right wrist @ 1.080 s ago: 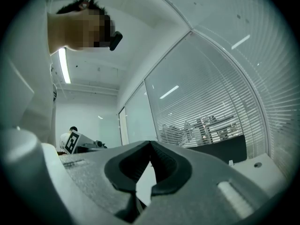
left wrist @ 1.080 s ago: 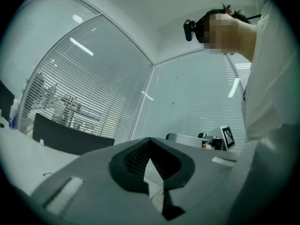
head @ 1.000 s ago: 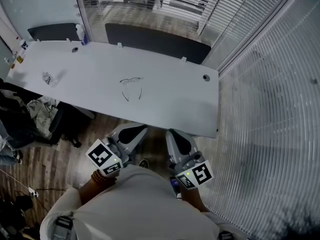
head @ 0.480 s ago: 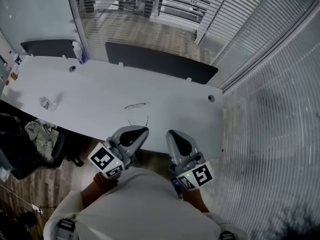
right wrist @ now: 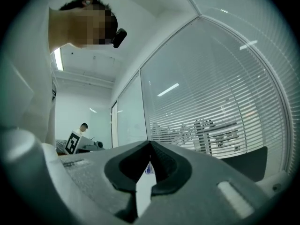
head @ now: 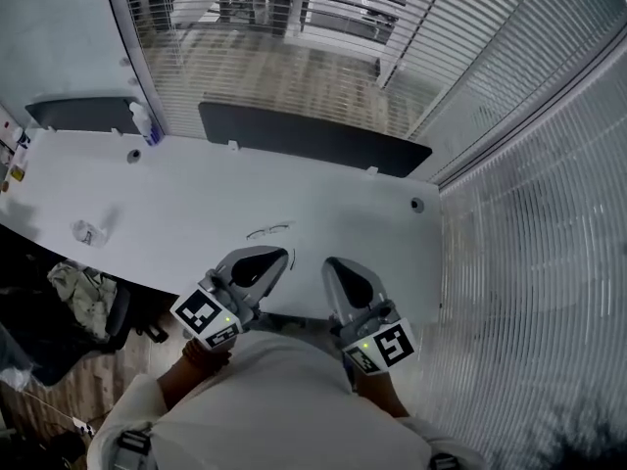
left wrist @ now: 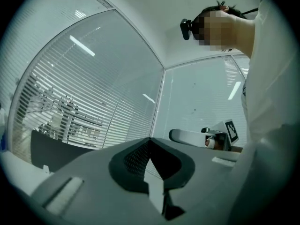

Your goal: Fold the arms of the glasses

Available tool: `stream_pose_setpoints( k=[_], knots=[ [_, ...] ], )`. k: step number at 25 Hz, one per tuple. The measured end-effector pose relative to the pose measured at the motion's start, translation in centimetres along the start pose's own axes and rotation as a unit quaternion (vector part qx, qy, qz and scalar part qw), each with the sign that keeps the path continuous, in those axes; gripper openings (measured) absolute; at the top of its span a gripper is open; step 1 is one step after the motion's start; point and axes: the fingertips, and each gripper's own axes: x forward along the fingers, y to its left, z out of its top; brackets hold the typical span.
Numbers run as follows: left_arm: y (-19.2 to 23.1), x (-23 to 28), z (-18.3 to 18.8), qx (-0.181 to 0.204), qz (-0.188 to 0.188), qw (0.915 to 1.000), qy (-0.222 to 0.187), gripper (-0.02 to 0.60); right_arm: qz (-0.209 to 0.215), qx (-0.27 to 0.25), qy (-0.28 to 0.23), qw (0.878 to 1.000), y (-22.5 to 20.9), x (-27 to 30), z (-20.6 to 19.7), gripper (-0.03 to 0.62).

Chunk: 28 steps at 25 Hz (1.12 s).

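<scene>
Drawn up to the white table within the last second: near edge, a moment ago well ahead in the upper half of the head view, now right under both tools at lower centre. Side by side over that edge, left gripper and right gripper, each with fingers pressed fully together and gripping nothing. Ahead in the two gripper views, only glass walls and blinds, no tabletop. On the table at centre frame, glasses, just above the left gripper's tip, arms seemingly spread open toward the near edge and partly covered by that gripper. Approach judged about complete, folding not begun. Jaws to be opened and tipped downward first, by this reading.

Around: slatted glass wall filling the right side; dark panel along the table's far edge; chair heaped with cloth at lower left, beside the near edge. Well apart from the glasses, a spray bottle at upper left and a small crumpled scrap at left. No obstacle between grippers and glasses.
</scene>
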Motion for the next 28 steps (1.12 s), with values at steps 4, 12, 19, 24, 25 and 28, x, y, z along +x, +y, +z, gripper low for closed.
stream_pose_setpoints(
  k=[4, 12, 19, 24, 25, 28],
  knots=[
    [0.3, 0.7, -0.1, -0.012, 0.008, 0.9999, 0.001, 0.000, 0.004, 0.006, 0.014, 1.000, -0.8, 0.3, -0.2, 0.000],
    [1.7, 0.0, -3.5, -0.034, 0.038, 0.9980, 0.038, 0.000, 0.006, 0.037, 0.061, 0.997, -1.8, 0.1, -3.9, 0.000],
    [2.9, -1.3, -7.2, -0.052, 0.062, 0.9945, 0.066, 0.000, 0.011, 0.061, 0.090, 0.994, -2.4, -0.4, -7.8, 0.000],
    [3.9, -0.8, -7.9, -0.008, 0.050, 0.9952, 0.084, 0.002, 0.013, 0.057, 0.103, 0.993, -3.3, 0.8, -9.1, 0.000],
    [4.2, -0.7, -8.5, 0.008, 0.042, 0.9947, 0.094, 0.002, 0.013, 0.054, 0.109, 0.993, -3.7, 1.1, -9.8, 0.000],
    [5.7, -0.5, -11.3, 0.045, 0.027, 0.9897, 0.133, 0.002, 0.013, 0.044, 0.133, 0.990, -4.9, 2.2, -12.5, 0.000]
  ],
)
